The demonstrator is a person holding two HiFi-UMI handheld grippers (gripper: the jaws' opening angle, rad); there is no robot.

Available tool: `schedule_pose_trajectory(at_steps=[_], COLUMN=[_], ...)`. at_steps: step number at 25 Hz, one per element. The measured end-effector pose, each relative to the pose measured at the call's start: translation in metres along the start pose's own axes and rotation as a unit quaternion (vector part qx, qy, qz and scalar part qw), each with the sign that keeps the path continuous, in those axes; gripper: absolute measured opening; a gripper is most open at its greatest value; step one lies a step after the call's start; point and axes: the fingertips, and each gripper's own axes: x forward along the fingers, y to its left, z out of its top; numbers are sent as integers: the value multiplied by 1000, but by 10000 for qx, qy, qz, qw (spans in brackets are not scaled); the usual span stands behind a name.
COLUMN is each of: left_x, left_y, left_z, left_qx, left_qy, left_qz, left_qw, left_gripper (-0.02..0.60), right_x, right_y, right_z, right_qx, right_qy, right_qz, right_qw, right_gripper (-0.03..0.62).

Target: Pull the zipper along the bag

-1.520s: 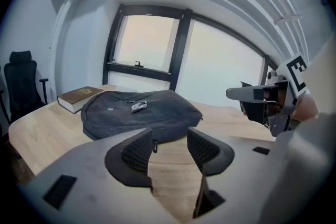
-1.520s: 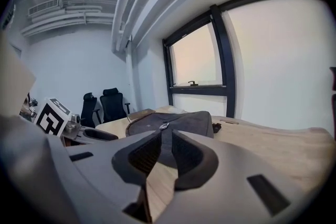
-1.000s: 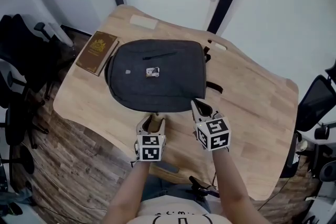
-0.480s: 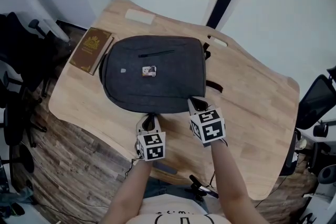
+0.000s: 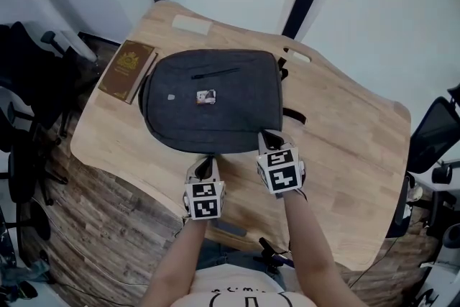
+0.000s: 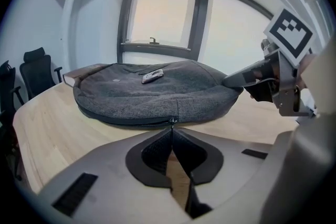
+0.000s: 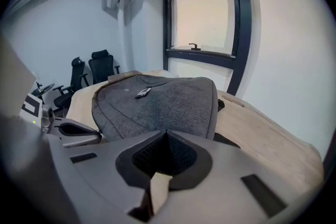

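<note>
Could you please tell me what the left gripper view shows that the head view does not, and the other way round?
Only the left gripper view shows the left claw with its jaws closed on the zipper pull at the bag's near edge, and the zipper line running left from it. Only the head view shows the person's forearms, the wooden floor and the left claw's marker cube. Both show the grey bag, the wooden table and the right claw at the bag's corner.

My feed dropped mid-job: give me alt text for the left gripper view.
The left gripper's jaws are closed on the zipper pull at the near edge of a grey bag lying flat on a wooden table. The right gripper's tip meets the bag's right edge.
</note>
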Motion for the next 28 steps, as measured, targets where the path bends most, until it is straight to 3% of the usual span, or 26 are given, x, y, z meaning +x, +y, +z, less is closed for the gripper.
schedule_pose_trajectory(at_steps=[8, 18, 23, 28], left_x=[-8, -20, -24, -24], left_y=[6, 71, 108, 134], left_z=[-3, -9, -10, -7], left_qx=[310, 96, 138, 368], left_qy=[101, 233, 297, 359], left_qz=[-132, 75, 150, -8], left_qw=[9994, 9997, 9993, 9987], left_gripper=[18, 19, 20, 20], right_x=[1, 1, 1, 0], right_y=[-2, -2, -2, -3], right_z=[0, -1, -1, -4], right_qx=[-110, -215, -141, -206], right_qy=[1, 91, 154, 275], right_qz=[-27, -228, -419, -684], right_qw=[9999, 9995, 9989, 9971], right_gripper=[51, 51, 51, 51])
